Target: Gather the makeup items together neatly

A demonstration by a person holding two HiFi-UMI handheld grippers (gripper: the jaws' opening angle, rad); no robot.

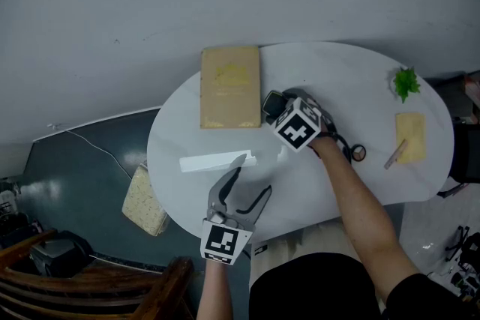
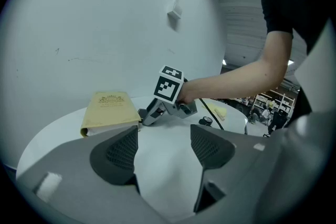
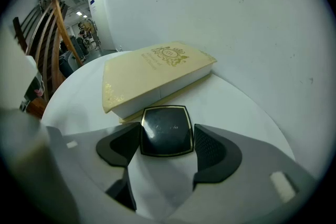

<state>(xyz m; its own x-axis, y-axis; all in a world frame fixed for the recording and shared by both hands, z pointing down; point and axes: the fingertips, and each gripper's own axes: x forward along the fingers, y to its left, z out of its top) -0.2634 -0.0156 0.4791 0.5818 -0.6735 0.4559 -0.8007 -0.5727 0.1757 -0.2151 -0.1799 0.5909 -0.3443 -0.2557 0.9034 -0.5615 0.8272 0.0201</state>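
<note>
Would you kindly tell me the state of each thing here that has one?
Left gripper: open, nothing between its jaws.
Right gripper: shut on the black compact.
Black compact: lid closed, lying flat, just beside the cream box.
Cream box: closed, lying flat.

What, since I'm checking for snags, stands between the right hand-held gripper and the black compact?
Nothing visible: the black compact sits between the jaws of the right hand-held gripper, pads against its sides, on the white table close to the cream box.
</note>
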